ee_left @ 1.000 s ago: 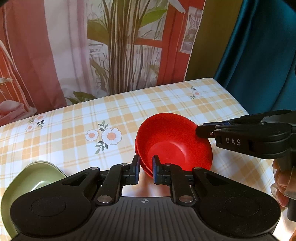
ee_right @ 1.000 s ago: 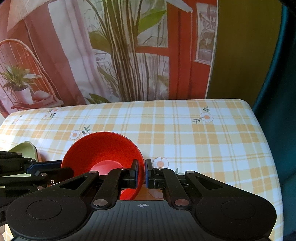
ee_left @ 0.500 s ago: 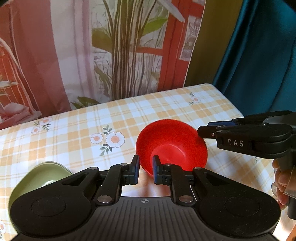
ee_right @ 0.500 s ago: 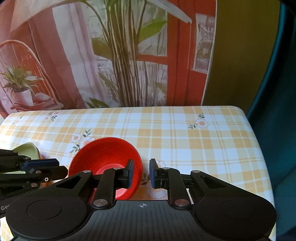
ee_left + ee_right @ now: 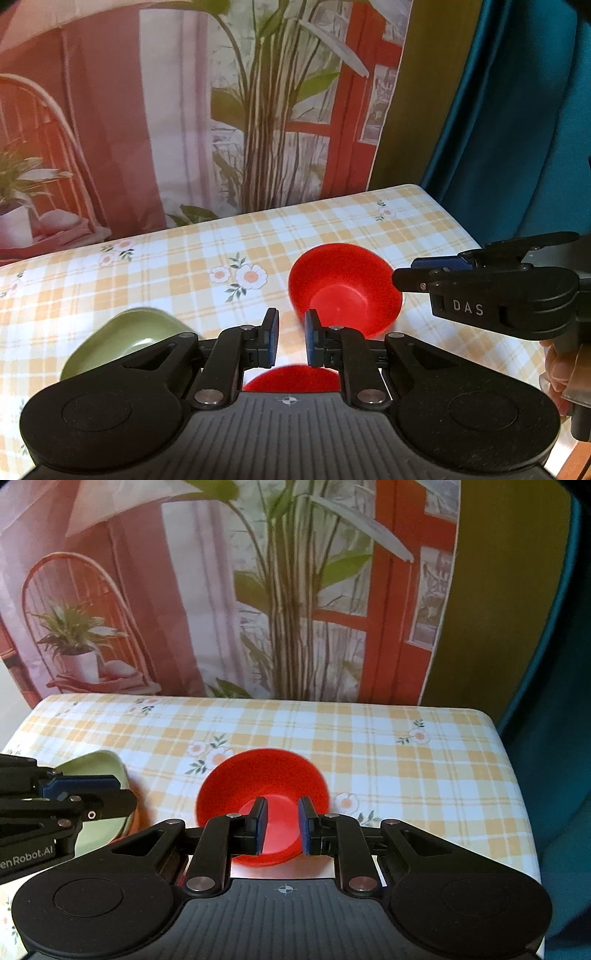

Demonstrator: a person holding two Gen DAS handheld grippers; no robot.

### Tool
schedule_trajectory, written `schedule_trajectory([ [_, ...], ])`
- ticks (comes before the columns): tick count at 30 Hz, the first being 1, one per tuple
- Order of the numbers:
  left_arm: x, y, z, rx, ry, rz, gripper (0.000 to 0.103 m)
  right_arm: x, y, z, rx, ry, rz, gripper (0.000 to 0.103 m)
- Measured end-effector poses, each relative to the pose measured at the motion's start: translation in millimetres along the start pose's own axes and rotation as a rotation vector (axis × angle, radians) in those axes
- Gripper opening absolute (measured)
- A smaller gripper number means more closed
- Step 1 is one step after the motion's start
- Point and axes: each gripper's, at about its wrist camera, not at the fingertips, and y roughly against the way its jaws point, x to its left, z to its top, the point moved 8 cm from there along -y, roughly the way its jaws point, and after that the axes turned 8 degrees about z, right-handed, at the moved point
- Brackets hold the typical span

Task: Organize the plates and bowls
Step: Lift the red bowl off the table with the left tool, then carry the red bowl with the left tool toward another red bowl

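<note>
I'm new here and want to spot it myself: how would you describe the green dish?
Start at the checked tablecloth with its flower prints. Near the front, beside the red bowl, sits the green dish, toward the tablecloth's left end. It is the only pale green piece, and it has rounded corners, whereas the bowl is round.

Plaid tablecloth [image 5: 406,775], plant-print backdrop [image 5: 258,590], teal curtain [image 5: 517,110]

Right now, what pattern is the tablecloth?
The tablecloth is orange-and-white plaid with small flowers, clearest in the right wrist view.
</note>
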Motion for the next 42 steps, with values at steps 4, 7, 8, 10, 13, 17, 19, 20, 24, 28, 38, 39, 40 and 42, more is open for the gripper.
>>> schedule_trajectory([
  [4, 7, 10, -10, 0.003, 0.004, 0.012, 0.016, 12, 4, -8, 0.004, 0.010, 0.006, 0.017],
  [7, 12, 18, -18, 0.005, 0.011, 0.017, 0.016, 20, 7, -14, 0.006, 0.011, 0.012, 0.017],
  [8, 14, 20, -21, 0.005, 0.014, 0.018, 0.016, 22, 8, -16, 0.006, 0.011, 0.014, 0.017],
  [10, 17, 24, -26, 0.007, 0.019, 0.019, 0.016, 26, 9, -20, 0.009, 0.011, 0.018, 0.017],
  [13, 21, 30, -33, 0.005, 0.024, 0.025, 0.016, 32, 9, -26, 0.013, 0.016, 0.021, 0.017],
  [17, 27, 38, -42, 0.002, 0.028, 0.034, 0.016, 38, 10, -32, 0.018, 0.019, 0.023, 0.017],
  [19, 31, 42, -46, 0.001, 0.039, 0.036, 0.016, 40, 10, -34, 0.020, 0.019, 0.022, 0.017],
  [20, 32, 43, -48, 0.000, 0.044, 0.037, 0.016, 40, 10, -35, 0.019, 0.019, 0.022, 0.017],
  [24, 37, 47, -54, -0.004, 0.050, 0.046, 0.016, 43, 9, -40, 0.025, 0.019, 0.025, 0.017],
  [28, 40, 48, -60, 0.003, 0.064, 0.046, 0.016, 47, 8, -46, 0.033, 0.022, 0.027, 0.017],
  [38, 54, 51, -77, 0.024, 0.100, 0.058, 0.016, 51, 6, -52, 0.046, 0.026, 0.036, 0.017],
  [39, 55, 51, -78, 0.027, 0.105, 0.059, 0.016, 51, 6, -53, 0.046, 0.027, 0.037, 0.017],
  [40, 57, 51, -79, 0.029, 0.112, 0.059, 0.016, 52, 6, -53, 0.047, 0.027, 0.037, 0.017],
  [42, 60, 51, -82, 0.034, 0.121, 0.061, 0.016, 52, 4, -54, 0.050, 0.026, 0.041, 0.017],
])
